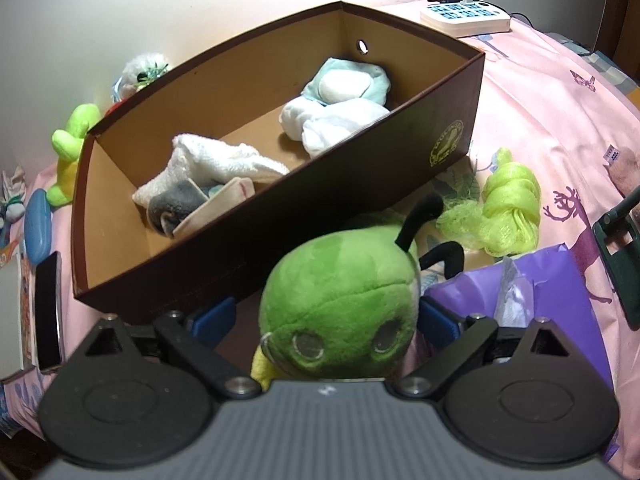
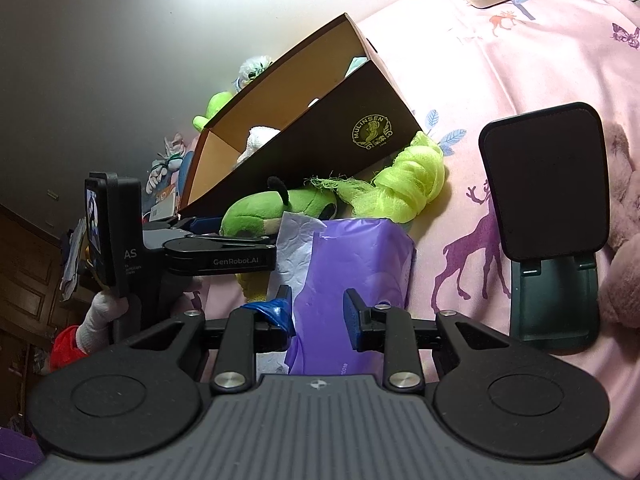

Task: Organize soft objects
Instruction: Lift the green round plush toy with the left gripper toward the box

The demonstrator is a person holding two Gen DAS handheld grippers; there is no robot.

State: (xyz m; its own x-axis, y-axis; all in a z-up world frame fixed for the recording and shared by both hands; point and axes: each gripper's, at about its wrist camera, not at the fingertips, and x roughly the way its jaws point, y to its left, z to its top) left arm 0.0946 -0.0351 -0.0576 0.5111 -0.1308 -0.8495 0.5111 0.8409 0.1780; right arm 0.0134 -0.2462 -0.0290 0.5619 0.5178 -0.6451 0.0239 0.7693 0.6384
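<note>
Plush [image 1: 340, 300] on bed beside box [image 1: 280, 216], between wide-open left tongs [image 1: 324, 320], not pinched; close on head, lift over wall; right tongs [image 2: 320, 312] narrowly parted over tissue pack [image 2: 352, 264], not gripping.

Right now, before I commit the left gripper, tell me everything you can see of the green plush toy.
The green plush toy is a round, fuzzy stuffed head with two shiny dark eyes, two black antennae and a bit of yellow below. It lies on the pink sheet, right beside the brown box and next to the purple tissue pack. The left gripper straddles it, blue pads on either side; whether they press it I cannot tell.
</note>
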